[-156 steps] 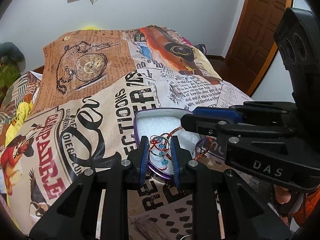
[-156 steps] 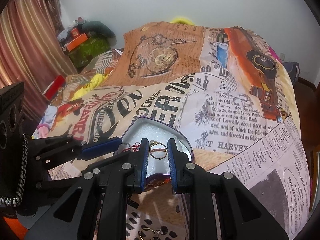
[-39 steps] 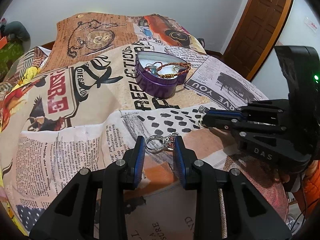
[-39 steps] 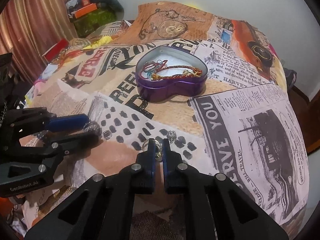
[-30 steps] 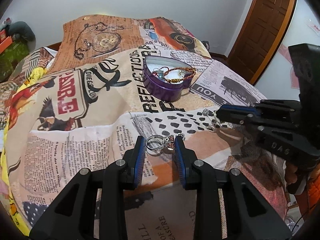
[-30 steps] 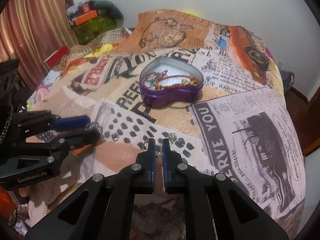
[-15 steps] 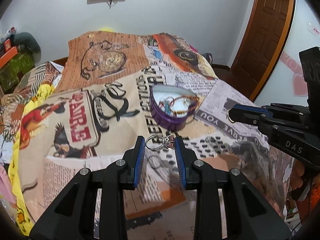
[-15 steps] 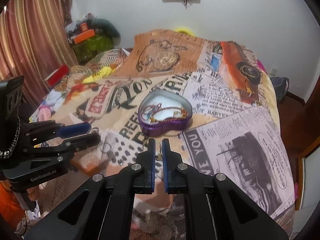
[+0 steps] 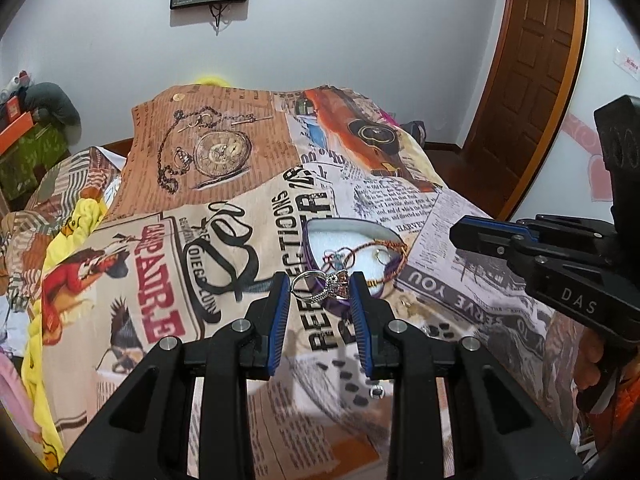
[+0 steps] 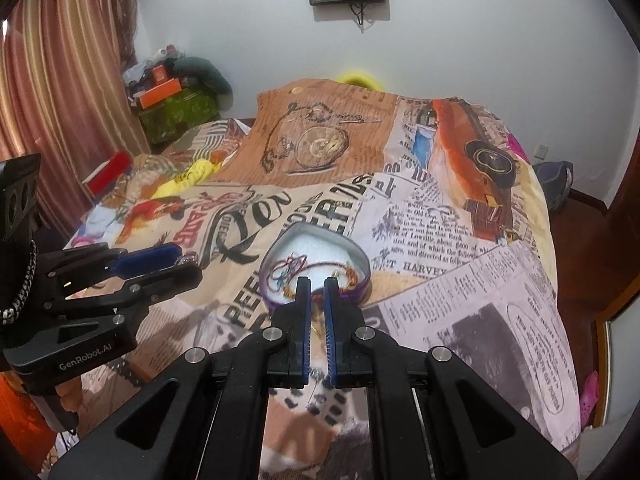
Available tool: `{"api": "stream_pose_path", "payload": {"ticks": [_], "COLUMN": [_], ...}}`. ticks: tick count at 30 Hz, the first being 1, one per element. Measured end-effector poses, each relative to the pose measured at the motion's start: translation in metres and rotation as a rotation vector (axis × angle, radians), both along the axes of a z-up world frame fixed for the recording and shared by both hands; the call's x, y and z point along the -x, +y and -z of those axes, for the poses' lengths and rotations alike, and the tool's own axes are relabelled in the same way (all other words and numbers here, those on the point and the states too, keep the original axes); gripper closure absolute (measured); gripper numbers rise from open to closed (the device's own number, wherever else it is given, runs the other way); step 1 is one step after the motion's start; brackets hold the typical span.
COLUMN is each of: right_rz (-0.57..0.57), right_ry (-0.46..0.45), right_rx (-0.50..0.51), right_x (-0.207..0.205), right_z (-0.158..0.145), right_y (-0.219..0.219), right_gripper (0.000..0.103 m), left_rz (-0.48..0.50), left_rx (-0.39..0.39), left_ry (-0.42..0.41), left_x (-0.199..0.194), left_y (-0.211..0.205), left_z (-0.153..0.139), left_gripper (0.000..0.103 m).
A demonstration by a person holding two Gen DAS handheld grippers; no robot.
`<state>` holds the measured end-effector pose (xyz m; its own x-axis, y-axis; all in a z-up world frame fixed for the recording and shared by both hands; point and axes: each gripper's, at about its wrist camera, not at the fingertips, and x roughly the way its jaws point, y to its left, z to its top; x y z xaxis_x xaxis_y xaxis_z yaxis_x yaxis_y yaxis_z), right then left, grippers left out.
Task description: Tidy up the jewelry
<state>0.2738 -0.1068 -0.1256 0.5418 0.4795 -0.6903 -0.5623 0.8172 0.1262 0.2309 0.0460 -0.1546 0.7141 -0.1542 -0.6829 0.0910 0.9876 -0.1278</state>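
Now left gripper (image 9: 320, 300) fingers (image 9: 280, 312) pinch ring (image 9: 320, 290), prob. above tin (image 9: 316, 236).

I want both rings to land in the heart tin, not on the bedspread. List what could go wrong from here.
1. The silver ring is pinched only at its edges by the left gripper; it may pop out.
2. The purple heart tin already holds tangled bracelets; a ring could snag or bounce off.
3. What the right gripper holds is hidden, so its release is hard to aim.

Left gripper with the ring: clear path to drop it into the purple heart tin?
Probably yes. The left gripper holds the silver ring just short of the open heart tin. The tin has no lid on, and the right gripper hangs off to its side, not over the opening.
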Motion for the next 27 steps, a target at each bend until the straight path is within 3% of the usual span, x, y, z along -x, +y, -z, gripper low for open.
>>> {"api": "stream_pose_path", "payload": {"ticks": [11, 15, 18, 20, 27], "right_rz": [0.008, -0.014, -0.049, -0.06, -0.109], "right_ry": [0.01, 0.078, 0.15, 0.162, 0.198], "right_rx": [-0.021, 0.011, 0.036, 0.063, 0.14], "right_x": [-0.02, -0.025, -0.025, -0.025, -0.028], "right_z": [0.005, 0.023, 0.04, 0.049, 0.073], "right_y": [-0.002, -0.006, -0.002, 0.0, 0.018], "right_gripper": [0.097, 0.096, 0.08, 0.064, 0.065], "left_rz": [0.002, 0.0, -0.003, -0.004, -0.022], "left_rx": [0.009, 0.014, 0.016, 0.016, 0.02], "left_ry": [0.013, 0.036, 0.053, 0.06, 0.067], "left_x": [-0.021, -0.022, -0.022, -0.021, -0.016], "left_y": [0.0, 0.001, 0.002, 0.003, 0.012], "left_z": [0.01, 0.02, 0.027, 0.031, 0.035], "left_gripper": [0.074, 0.074, 0.074, 0.074, 0.074]}}
